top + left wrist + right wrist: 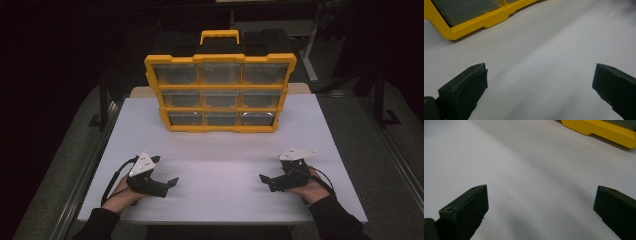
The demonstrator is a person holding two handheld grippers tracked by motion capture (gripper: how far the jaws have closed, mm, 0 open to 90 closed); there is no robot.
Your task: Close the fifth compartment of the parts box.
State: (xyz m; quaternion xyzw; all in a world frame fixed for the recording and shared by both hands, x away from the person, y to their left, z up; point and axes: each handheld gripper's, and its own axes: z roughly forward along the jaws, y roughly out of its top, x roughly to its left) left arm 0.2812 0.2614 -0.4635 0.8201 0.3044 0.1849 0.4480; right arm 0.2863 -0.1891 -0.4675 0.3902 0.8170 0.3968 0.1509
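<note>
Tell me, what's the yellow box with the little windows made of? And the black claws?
The yellow organizer case looks like hard moulded plastic: bright, smooth frame, with clear, shiny drawer fronts, probably plastic too. The left gripper and right gripper look like matte black plastic, perhaps with rubbery pads; that can't be told for sure.

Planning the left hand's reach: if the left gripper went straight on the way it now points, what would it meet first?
Mostly bare white table. The left gripper, jaws wide apart, aims forward and inward; the yellow organizer case sits left of that line, so it likely passes beside it, though depth is unclear.
</note>
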